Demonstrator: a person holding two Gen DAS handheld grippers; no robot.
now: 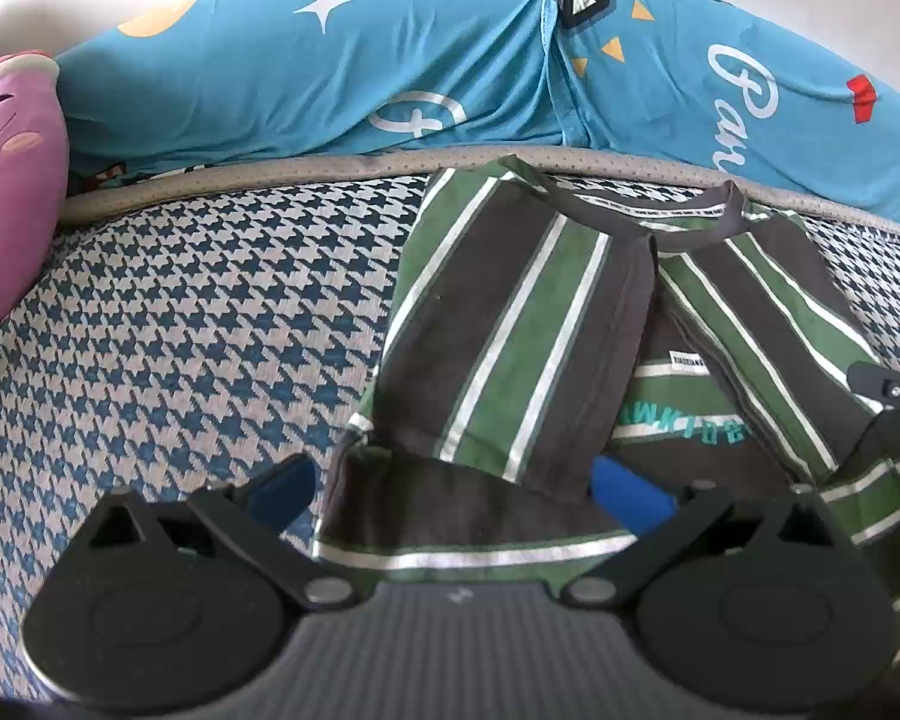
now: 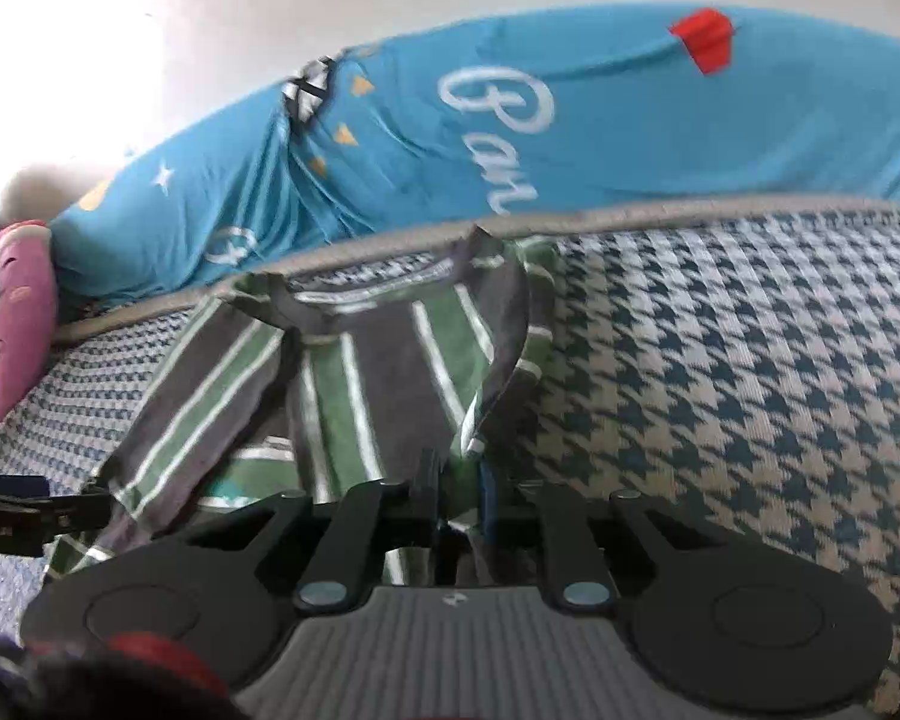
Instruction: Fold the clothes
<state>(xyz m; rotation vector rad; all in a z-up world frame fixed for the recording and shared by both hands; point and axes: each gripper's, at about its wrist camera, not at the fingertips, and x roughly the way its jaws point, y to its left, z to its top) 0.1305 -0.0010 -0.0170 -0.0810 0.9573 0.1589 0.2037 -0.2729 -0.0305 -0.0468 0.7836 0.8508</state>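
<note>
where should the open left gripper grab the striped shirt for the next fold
Probably the striped shirt at its bottom hem, the dark band between the left gripper fingers. Come in low from the near side; that edge lies flat, unfolded and nearest.

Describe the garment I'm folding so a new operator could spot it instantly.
On the blue-and-beige houndstooth mat, below the turquoise printed bedding, lies the striped T-shirt. It alone has green, charcoal and white stripes and a dark collar; the right gripper pinches its edge.
</note>
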